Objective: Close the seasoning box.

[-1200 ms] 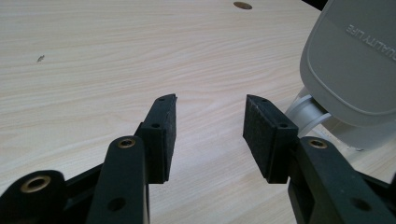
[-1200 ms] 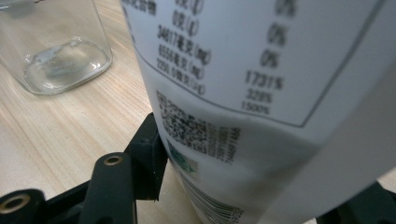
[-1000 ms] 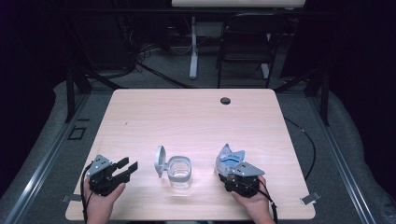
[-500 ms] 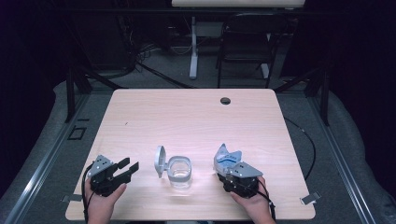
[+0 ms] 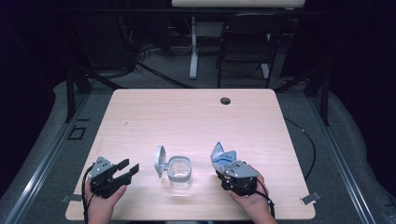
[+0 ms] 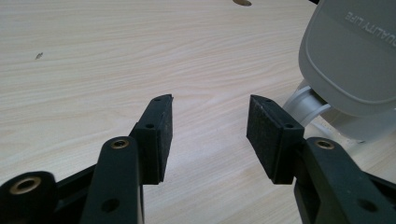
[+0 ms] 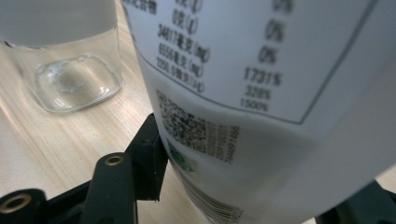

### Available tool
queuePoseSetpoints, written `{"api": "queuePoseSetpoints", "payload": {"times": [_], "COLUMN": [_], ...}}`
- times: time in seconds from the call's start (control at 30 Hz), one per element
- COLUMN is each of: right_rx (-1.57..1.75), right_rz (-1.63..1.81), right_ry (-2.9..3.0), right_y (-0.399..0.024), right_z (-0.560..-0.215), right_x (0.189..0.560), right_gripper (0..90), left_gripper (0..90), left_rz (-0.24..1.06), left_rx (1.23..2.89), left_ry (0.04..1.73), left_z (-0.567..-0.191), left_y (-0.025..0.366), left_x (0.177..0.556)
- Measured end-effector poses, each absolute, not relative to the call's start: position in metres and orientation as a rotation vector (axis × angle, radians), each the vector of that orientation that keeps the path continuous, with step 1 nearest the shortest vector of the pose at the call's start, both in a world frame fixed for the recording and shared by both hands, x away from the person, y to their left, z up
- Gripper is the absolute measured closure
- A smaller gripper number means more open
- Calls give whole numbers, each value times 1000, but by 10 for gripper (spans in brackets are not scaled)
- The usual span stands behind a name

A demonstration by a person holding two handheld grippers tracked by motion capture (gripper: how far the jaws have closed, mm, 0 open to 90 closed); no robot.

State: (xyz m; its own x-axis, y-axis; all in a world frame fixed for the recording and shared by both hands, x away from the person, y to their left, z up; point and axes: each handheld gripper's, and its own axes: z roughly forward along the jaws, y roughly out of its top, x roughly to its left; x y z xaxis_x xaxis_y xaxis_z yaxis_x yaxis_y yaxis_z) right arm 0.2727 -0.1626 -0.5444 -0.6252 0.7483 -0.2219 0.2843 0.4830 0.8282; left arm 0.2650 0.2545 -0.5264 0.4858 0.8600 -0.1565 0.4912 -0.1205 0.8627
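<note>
Holding a white packet, the right claw squeezes it, just right of the clear jar on the counter. The jar's lid is flipped open. The left claw is beside the lid.

Left claw's jaws have just been opening, nothing between them; lid ahead.

Right claw grips the packet; jar beside. Tip slowly over the jar's mouth.

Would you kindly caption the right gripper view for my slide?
Right claw gripping a white printed pouch beside a clear glass jar on the wooden table.
</note>
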Motion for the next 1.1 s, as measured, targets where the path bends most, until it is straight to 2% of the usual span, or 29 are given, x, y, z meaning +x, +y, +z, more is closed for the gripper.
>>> {"api": "queuePoseSetpoints", "payload": {"times": [1.1], "right_rx": [725], "right_rz": [918], "right_ry": [2151], "right_y": [-142], "right_z": [-529], "right_x": [272], "right_gripper": [438], "left_gripper": [501], "left_rz": [458], "left_rx": [1784], "left_ry": [1156], "left_z": [-537], "left_y": [257], "left_x": [264]}}
